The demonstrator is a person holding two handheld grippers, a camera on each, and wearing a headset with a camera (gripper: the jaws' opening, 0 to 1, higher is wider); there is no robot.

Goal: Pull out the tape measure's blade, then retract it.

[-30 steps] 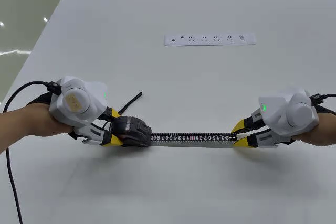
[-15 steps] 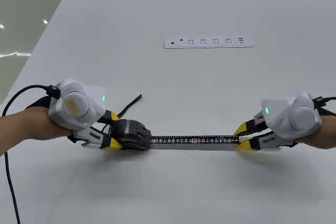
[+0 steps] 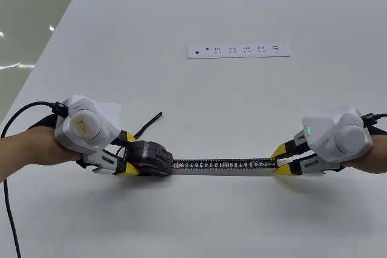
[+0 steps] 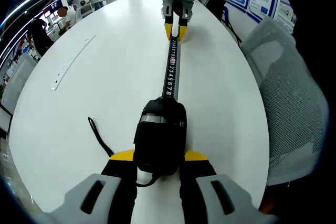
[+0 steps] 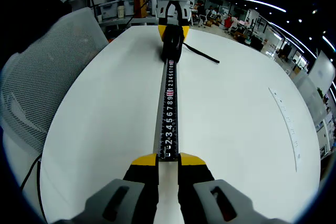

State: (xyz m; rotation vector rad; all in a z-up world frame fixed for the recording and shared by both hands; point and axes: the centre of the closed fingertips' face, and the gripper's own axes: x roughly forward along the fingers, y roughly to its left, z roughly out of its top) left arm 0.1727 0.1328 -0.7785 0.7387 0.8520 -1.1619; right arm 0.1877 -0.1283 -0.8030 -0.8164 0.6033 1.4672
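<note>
- White worktop (image 3: 181, 16) in an open office; a power strip (image 3: 238, 50) lies at far centre, well apart from the work.
- The tape measure case (image 3: 150, 157) sits at near left, clamped between the jaws of the left hand-held gripper (image 3: 130, 153). Its black strap (image 3: 149, 124) trails toward the far side.
- The blade (image 3: 224, 165) is drawn out, its long axis running left to right from the case. Whether it touches the worktop cannot be told.
- The right hand-held gripper (image 3: 280, 160), at near right, is pinched narrow on the blade's free end.
- Key relation: the case lies directly left of the right hand-held gripper, along the blade's line. Judged, retraction calls for leftward travel on that axis.
</note>
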